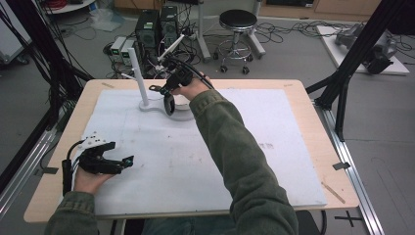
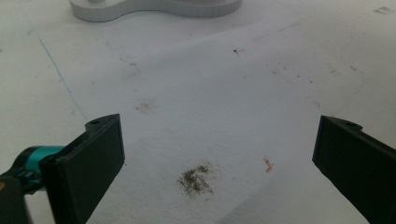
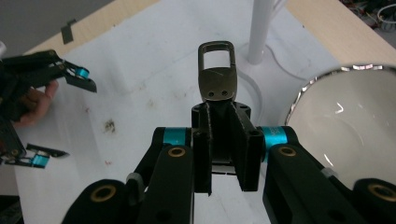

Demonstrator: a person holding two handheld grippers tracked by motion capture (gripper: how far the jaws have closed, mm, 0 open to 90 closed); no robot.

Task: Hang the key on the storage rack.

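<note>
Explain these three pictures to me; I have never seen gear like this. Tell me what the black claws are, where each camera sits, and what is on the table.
A person holds a hand-operated gripper in each hand. One camera looks down from above; the other two ride on the grippers. The left gripper rests open on the white sheet covering the table. The right gripper is shut on a metal clasp, held over a white stand with an upright post, beside a shiny-rimmed bowl.

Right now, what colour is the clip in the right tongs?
Dark bronze-grey metal clip, clearest in the right gripper view.
</note>
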